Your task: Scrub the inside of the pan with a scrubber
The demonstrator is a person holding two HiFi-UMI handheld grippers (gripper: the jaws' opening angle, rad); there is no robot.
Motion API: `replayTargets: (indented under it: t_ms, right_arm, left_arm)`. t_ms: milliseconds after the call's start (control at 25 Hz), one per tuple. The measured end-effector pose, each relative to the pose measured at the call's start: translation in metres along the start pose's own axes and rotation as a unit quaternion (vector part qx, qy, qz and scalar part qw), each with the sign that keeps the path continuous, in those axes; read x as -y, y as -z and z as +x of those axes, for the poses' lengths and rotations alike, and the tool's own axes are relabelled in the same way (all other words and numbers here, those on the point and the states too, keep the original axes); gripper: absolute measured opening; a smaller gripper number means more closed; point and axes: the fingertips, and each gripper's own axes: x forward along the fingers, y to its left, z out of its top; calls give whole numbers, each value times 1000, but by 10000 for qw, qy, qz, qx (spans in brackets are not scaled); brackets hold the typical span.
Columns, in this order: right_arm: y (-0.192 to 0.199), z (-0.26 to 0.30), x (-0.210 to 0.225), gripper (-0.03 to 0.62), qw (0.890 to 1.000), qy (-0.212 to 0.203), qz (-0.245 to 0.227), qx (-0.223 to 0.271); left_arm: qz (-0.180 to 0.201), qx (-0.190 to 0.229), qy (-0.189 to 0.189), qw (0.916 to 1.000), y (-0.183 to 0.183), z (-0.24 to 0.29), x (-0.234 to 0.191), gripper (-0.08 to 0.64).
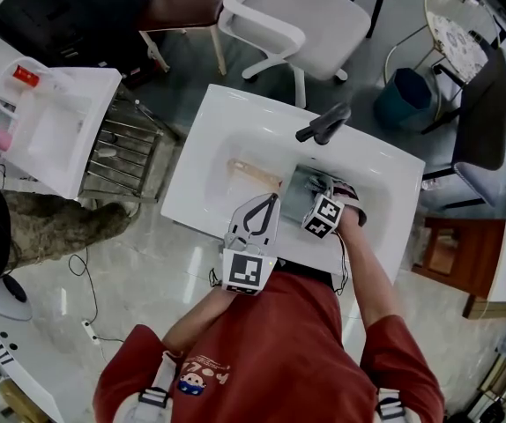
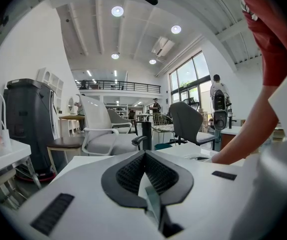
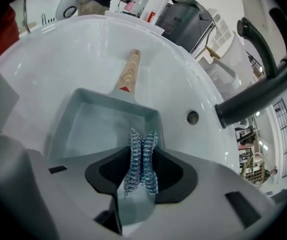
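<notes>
**A:** Pan status?

**B:** Pan (image 3: pixel 103 129) is in the sink (image 1: pixel 226 122), right side of the basin, with its wooden handle (image 3: pixel 128 71) pointing to the left side. The right gripper (image 3: pixel 142 149) is clamped on the steel scrubber (image 3: pixel 136 176), just over the pan's near wall. Can't tell if it's touching. No suds or scrub marks show, so I'd say most of the scrubbing is left to do.

**A:** Left one?

**B:** Left gripper (image 2: pixel 144 156) has its jaws together, empty, at the sink's front edge and aimed up at the room. It isn't steadying the pan.

**A:** Obstructions?

**B:** Faucet (image 3: pixel 263 94) overhangs from the back edge, close to the pan's far side. Watch it on long strokes. Chair (image 1: pixel 297 16) behind the sink is well apart.
</notes>
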Motion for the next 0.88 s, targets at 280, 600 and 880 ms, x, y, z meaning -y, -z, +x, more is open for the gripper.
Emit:
replayTargets:
  t_ms: [280,600,880]
  right_arm:
    - [-2,6,4,150,9994,223,-245,-31]
    - [-1,6,6,150,9998,153,-146,-13]
    - [5,-38,-2,157,9975,-421,502,276]
  left_arm:
    - [170,88,-22,9998,0,-1,-1,12]
    - [118,57,-52,9999,0,-5,-4,12]
    - [131,51,-42,9999,-2,-6,-5,12]
